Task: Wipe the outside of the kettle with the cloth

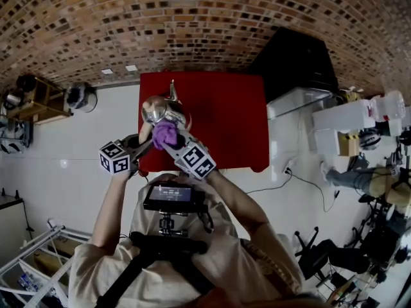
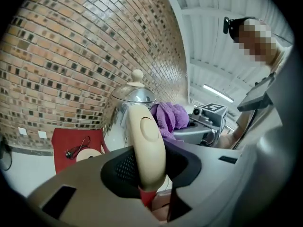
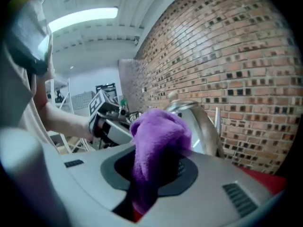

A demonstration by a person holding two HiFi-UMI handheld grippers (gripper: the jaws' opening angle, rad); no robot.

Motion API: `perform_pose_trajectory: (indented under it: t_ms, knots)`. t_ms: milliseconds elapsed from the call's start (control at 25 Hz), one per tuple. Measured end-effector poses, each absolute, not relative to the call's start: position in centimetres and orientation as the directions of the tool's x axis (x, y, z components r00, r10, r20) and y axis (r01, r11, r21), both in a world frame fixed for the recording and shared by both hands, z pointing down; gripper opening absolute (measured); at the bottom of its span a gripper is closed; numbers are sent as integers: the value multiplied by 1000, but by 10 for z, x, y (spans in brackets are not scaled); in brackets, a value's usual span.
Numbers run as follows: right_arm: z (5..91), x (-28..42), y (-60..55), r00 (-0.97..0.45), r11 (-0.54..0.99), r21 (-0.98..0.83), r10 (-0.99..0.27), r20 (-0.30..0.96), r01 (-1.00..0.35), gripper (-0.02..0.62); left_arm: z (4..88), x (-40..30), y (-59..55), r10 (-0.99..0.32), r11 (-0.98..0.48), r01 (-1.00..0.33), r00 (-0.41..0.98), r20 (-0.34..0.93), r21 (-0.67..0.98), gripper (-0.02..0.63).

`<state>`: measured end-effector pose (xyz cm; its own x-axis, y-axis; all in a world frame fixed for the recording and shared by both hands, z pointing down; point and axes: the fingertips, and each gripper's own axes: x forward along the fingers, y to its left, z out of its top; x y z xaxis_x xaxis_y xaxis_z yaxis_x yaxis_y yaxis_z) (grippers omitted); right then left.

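The jaws of my left gripper clamp the cream handle of the kettle, mid-frame above the red desk, while those of my right gripper clamp the purple cloth just beside it, so wiping seems underway and next calls for sweeping the cloth round the steel body.

A red surface is set against a brick wall. On it a round cream base is seen, with a black cord just beside it. A black cabinet is placed at its right, a wooden shelf well to its left. A black office chair is seen on the white floor.
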<state>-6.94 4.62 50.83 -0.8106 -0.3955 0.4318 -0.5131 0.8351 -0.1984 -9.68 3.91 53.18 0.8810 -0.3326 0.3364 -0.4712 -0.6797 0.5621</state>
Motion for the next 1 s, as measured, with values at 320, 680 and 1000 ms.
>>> perform_pose_trajectory:
  t_ms: [320, 680, 1000]
  knots:
    - [496, 32, -25, -770, 631, -443, -551, 322, -637, 98, 487, -113, 62, -215, -829, -315, 943, 256, 463, 97]
    - [423, 67, -57, -770, 610, -511, -610, 184, -606, 98, 453, -109, 44, -264, -808, -286, 957, 116, 516, 95]
    - [442, -75, 25, -904, 857, -329, -302, 303, -397, 98, 472, -117, -10, -390, -757, -439, 898, 205, 484, 97]
